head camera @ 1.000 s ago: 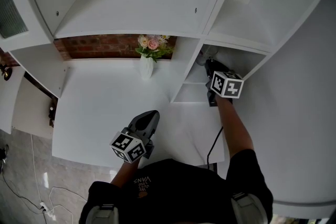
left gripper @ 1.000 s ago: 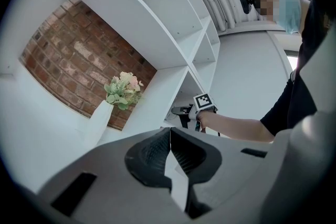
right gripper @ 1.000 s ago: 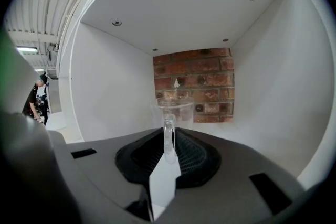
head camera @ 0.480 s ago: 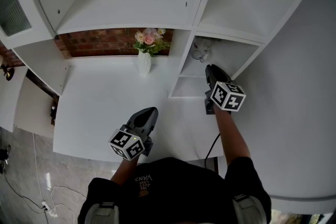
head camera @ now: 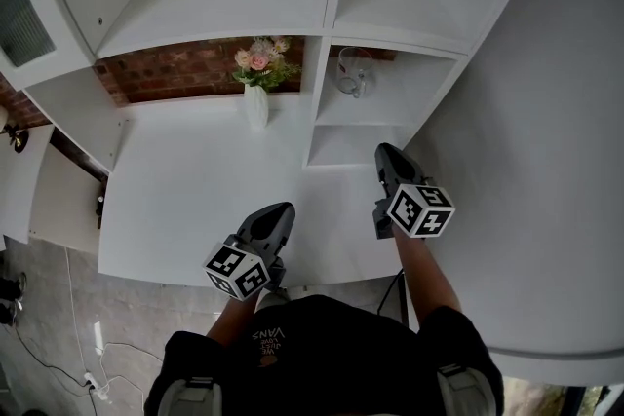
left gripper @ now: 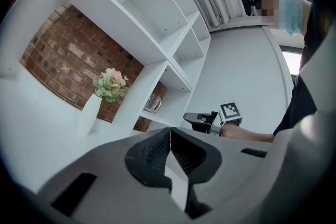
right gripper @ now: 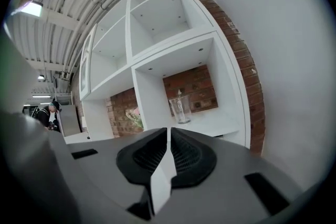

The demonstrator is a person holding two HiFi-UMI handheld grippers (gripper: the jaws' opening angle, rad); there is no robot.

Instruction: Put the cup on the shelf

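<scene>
Cup (head camera: 353, 71) stands upright on the shelf (head camera: 400, 99), well ahead of our right gripper (head camera: 386, 157). Right and left gripper (head camera: 277, 213) jaws pressed together, nothing between.

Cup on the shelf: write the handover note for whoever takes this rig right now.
Left tongs: shut, empty, low over the table.
Right tongs: shut, empty, in front of the shelf, not touching it.
Cup: upright in the shelf compartment just right of the flower vase; nothing holds it.
Done: cup is placed.
Left: nothing that shows.
</scene>
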